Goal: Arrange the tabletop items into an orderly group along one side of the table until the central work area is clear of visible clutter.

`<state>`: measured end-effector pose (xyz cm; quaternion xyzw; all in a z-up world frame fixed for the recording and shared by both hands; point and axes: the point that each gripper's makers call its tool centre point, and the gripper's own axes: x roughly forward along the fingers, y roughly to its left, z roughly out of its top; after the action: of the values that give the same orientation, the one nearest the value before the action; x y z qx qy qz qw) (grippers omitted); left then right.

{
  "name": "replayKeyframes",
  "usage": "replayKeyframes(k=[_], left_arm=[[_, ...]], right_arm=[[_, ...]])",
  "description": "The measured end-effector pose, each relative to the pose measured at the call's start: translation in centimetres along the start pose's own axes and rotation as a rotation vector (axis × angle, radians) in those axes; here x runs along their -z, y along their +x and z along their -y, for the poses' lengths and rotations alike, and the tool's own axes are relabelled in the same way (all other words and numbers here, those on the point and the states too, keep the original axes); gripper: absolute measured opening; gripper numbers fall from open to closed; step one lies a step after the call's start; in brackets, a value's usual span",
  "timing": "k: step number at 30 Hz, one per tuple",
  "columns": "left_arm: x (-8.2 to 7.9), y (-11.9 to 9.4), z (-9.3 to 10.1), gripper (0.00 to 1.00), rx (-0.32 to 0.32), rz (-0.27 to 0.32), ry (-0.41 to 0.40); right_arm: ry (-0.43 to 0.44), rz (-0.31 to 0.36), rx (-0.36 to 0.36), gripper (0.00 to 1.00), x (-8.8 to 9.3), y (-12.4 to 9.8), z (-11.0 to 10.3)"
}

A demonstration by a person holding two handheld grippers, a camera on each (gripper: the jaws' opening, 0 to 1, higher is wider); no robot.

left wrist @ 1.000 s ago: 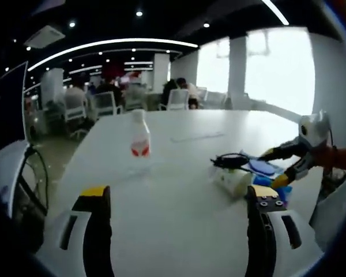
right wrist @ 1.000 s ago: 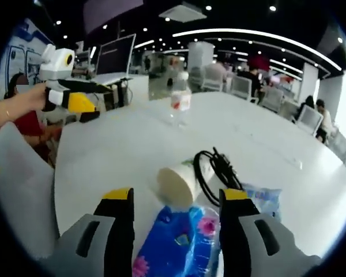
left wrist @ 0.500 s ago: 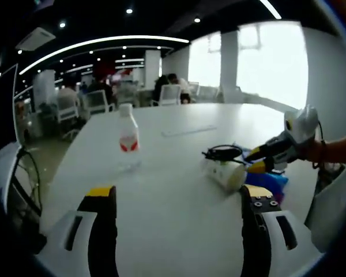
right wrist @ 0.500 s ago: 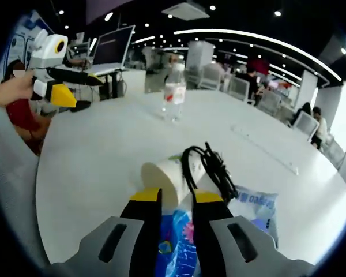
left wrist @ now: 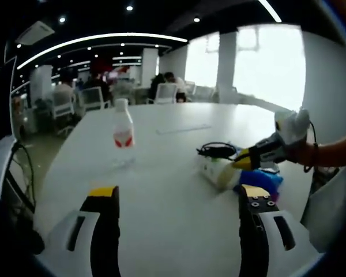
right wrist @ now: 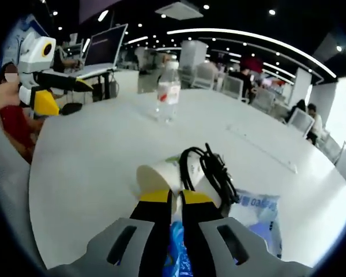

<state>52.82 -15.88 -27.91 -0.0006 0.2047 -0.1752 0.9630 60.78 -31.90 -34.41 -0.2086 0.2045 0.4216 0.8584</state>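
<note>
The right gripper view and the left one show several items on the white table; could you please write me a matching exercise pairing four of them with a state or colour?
Things:
1. water bottle
2. paper cup
3. black cable
4. blue packet

States:
A. coiled, beside the cup
B. upright, red label
C. lying on its side
D. under the right gripper

Pairs: 1-B, 2-C, 3-A, 4-D

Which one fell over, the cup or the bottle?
The paper cup, lying on its side beside the black cable. The bottle stands upright farther off.
</note>
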Motion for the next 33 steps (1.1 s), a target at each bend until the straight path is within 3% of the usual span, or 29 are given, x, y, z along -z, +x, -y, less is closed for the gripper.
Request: replayKeyframes(k=[9,12,17,23,27,29,33], left_arm=[[-0.3,0.1,1.2,0.8,0.044,0.013,0.032],[-0.3,0.2,1.6,0.8,0.059,0.012,0.044],[-0.9,0.2,2.5,0.8,0.093,0.035,0.069],[-1.0,0.2,3.8,0.81,0.151,0.035,0.114],[-1.5,0.1,4.7,0.82,0.192,0.068,0.137],[-1.7,0.1,4.9,0.83,0.201,0.075,0.14],[-1.7,0.1,5.6,0.9,0.222,0.079,0.175]], right_arm=[[0.031,0.009,0.013,0.02,-0.5,-0.5,0.6],[0.119,0.002,0.012,0.03,-0.6,-0.9,0.7],[0.16,0.015,-0.005,0.02,-1.3,-1.6,0.5],[0.216,-0.017,0.006,0.02,-1.9,-2.6,0.5],[0.232,-0.015,-0.006,0.02,-2.9,-3.4,0.2],[0.243,-0.046,-0.003,0.02,-2.8,-3.8,0.1],[0.305,-0.056,-0.016,0.02,-3.2,-4.7,-0.3]])
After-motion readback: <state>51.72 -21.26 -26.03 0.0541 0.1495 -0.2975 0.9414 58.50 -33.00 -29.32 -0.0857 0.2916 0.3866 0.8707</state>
